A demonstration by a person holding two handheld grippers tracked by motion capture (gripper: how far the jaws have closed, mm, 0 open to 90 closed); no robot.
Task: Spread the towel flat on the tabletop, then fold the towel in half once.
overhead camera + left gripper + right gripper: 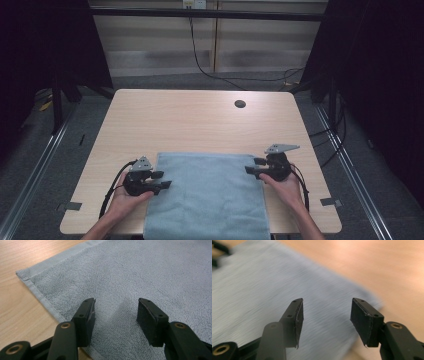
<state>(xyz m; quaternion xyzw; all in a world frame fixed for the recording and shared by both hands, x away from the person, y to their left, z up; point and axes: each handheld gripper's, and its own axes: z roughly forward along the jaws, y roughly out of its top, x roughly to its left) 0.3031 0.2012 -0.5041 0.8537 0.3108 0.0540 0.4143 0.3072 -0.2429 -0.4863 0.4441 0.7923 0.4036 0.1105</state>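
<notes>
The flat grey-blue terry towel [207, 195] lies between both grippers, long axis running near-far. The left gripper [161, 181] and right gripper [252, 167] have jaws wide open, empty, apparently just over its side edges.

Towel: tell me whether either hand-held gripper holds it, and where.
Nothing is held. Both the left hand-held gripper and the right hand-held gripper are open above the blue towel.

Towel [210, 195] near edge off-frame.

left tool [161, 180] agape, right tool [254, 166] agape
</notes>
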